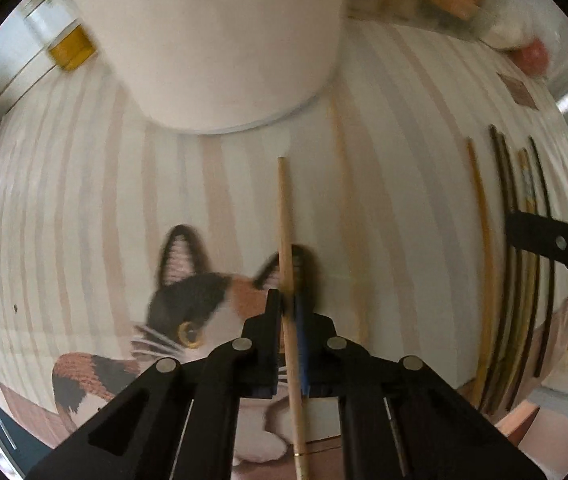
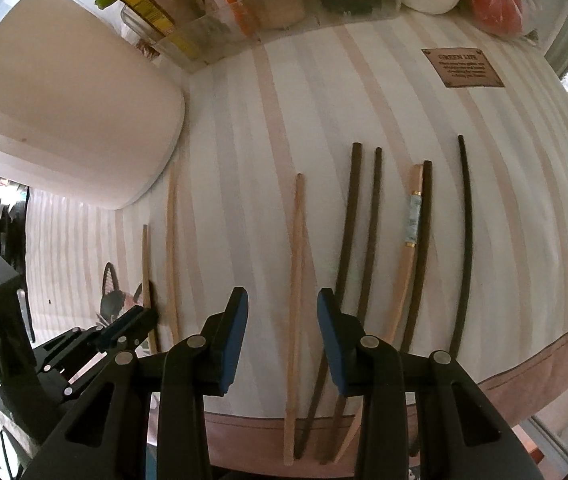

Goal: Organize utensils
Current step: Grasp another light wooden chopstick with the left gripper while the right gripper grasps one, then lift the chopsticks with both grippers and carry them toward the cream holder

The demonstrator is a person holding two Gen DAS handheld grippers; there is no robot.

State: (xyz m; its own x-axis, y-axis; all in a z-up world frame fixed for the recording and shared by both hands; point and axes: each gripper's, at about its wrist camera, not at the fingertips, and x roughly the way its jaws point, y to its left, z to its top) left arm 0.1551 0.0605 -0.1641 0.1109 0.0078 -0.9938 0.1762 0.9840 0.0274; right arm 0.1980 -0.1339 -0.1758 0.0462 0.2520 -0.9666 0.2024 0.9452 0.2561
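Left gripper (image 1: 288, 312) clamped shut on a light wooden chopstick (image 1: 286, 216), stick running up between the pads; lower end cut off at frame bottom. Same gripper seen in right wrist view (image 2: 131, 320), low left, partly hidden by right gripper's frame.

Right gripper (image 2: 282, 320) jaws apart, nothing pressed between the blue pads (image 2: 334, 332); another pale chopstick (image 2: 296, 280) lying on the mat in the gap, near end reaching past the mat edge. Right finger tip also pokes in at left view's right edge.

More chopsticks flat on the mat, roughly parallel: a pale one (image 2: 171, 248) just beside the white container, a dark pair (image 2: 352, 240), a pale one with a patterned band (image 2: 412, 220) touching a dark one, a lone dark one (image 2: 466, 240) furthest right. Near ends hidden behind gripper frame.

Surface: striped placemat (image 1: 83, 200) with a cat print (image 1: 203, 300), brown label patch (image 2: 462, 68) at far corner; text unreadable.

Far: white container (image 1: 223, 40), close, top cut off. Clear bin (image 2: 284, 12) with packets, contents blurred. Jar of amber liquid (image 1: 67, 40) far left. Something red (image 2: 496, 8), unclear.
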